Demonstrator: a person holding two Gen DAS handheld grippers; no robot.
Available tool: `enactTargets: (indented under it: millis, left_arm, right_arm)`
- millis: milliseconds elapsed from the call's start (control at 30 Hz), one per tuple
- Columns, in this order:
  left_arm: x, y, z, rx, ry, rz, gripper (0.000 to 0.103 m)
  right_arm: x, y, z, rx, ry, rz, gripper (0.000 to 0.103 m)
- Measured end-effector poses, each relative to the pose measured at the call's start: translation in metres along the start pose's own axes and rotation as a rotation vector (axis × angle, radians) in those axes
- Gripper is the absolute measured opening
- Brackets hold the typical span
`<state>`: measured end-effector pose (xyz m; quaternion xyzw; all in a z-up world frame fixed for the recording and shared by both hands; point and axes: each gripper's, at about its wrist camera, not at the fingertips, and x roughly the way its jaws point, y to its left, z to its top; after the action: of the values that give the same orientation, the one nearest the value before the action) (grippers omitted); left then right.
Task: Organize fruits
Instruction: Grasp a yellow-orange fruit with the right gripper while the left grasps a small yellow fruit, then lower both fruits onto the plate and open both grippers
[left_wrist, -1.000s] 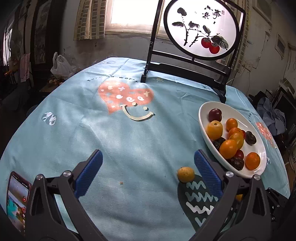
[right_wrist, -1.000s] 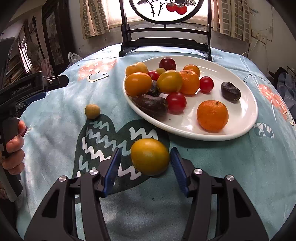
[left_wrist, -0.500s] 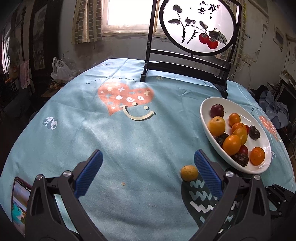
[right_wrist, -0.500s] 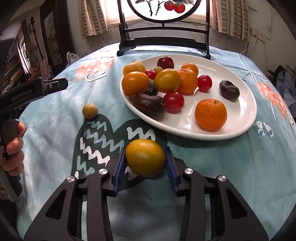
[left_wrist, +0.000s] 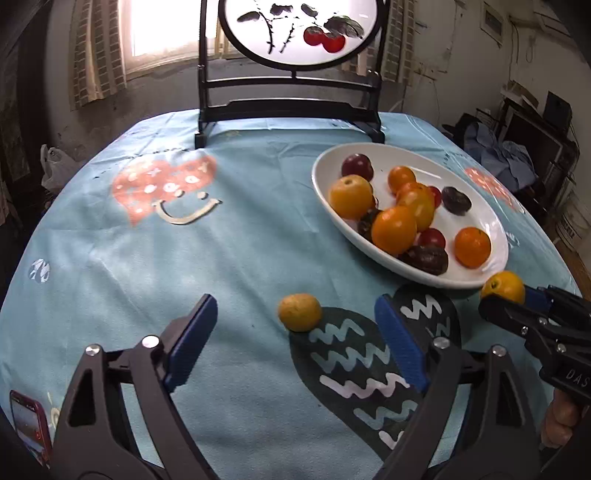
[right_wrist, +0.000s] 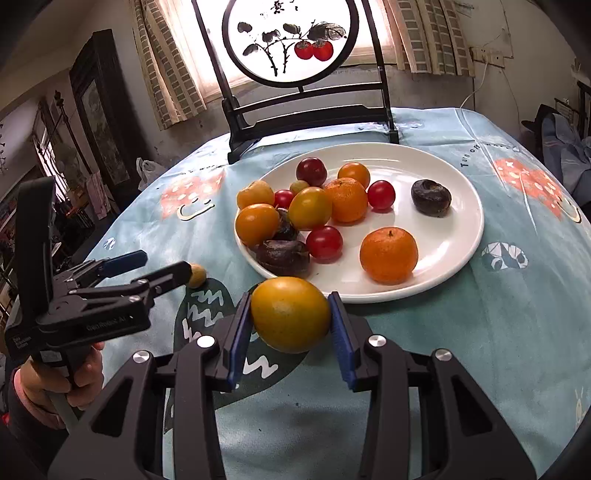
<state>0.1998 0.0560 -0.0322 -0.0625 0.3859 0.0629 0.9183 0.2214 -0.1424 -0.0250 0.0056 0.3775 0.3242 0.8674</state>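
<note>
Right wrist, white plate (right_wrist: 458, 258) holding tomatoes, tangerines, dark fruits

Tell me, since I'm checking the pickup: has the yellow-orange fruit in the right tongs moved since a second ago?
Yes. The yellow-orange fruit, clamped in the right tongs, has risen off the dark wavy patch toward the white plate's near rim.

- round painted screen (right_wrist: 290, 40) in a dark stand, standing at the table's far edge
- blue patterned tablecloth (left_wrist: 229, 251) covering the table
- phone (left_wrist: 27, 424) lying at the near left edge
</note>
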Motion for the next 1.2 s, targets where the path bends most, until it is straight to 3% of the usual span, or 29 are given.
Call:
enactTargets:
  millis: [67, 167, 300, 533, 600, 900, 1200]
  left_arm:
    - [0.007, -0.001, -0.002, 0.005, 0.026, -0.025, 0.071]
    - [0.017, -0.001, -0.003, 0.019, 0.04, -0.025, 0.068]
    - [0.031, -0.003, -0.007, 0.037, 0.088, -0.025, 0.052]
    - [0.03, -0.004, -0.008, 0.042, 0.088, 0.004, 0.039]
    - [0.028, -0.002, -0.009, 0.036, 0.083, 0.011, 0.03]
    - [0.005, -0.021, -0.017, 0.07, 0.032, -0.003, 0.03]
    - [-0.04, -0.044, -0.012, 0.06, -0.077, -0.086, 0.03]
  right_arm:
    - [-0.001, 0.001, 0.0, -0.002, -0.001, 0.001, 0.041]
    - [-0.001, 0.001, 0.0, -0.004, -0.001, 0.001, 0.041]
    - [-0.002, 0.002, 0.0, -0.007, -0.005, -0.004, 0.041]
    - [-0.006, 0.004, -0.002, -0.042, -0.026, -0.059, 0.041]
    - [-0.007, 0.003, -0.003, -0.039, -0.028, -0.061, 0.041]
    - [-0.023, 0.004, -0.013, -0.02, -0.059, -0.041, 0.041]
    - [-0.04, 0.007, -0.012, -0.022, -0.133, 0.017, 0.041]
